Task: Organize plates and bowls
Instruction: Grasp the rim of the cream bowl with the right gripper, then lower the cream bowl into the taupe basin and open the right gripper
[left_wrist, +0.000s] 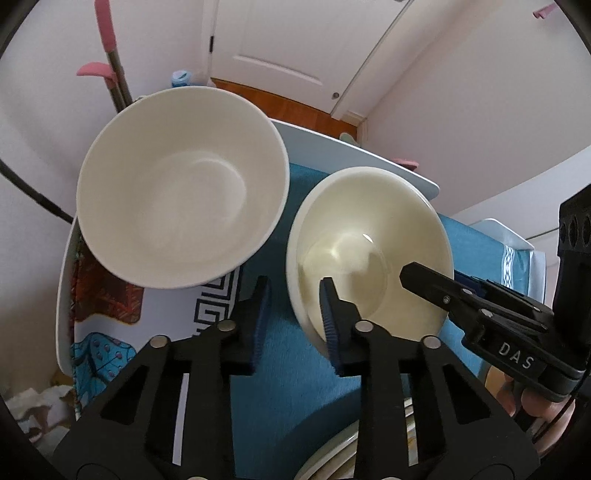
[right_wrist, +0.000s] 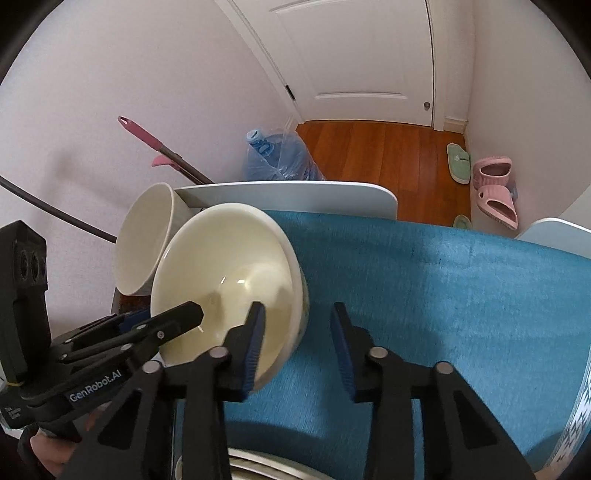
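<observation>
white bowl (left_wrist: 181, 184): far left, on the table, clear of both grippers | cream bowl (left_wrist: 369, 254): just right of it, on the blue cloth (left_wrist: 295, 387) | left gripper (left_wrist: 291, 321): jaws straddle the cream bowl's left rim, pads not clearly pressing | right gripper (right_wrist: 299, 347): jaws straddle its right rim, likewise apart.

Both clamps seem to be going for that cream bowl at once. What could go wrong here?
The cream bowl looks like two bowls nested, and each gripper straddles only a rim edge; lifting unevenly could tip or separate them. The big white bowl stands close beside, so a swing could knock it. A plate rim lies just below.
</observation>
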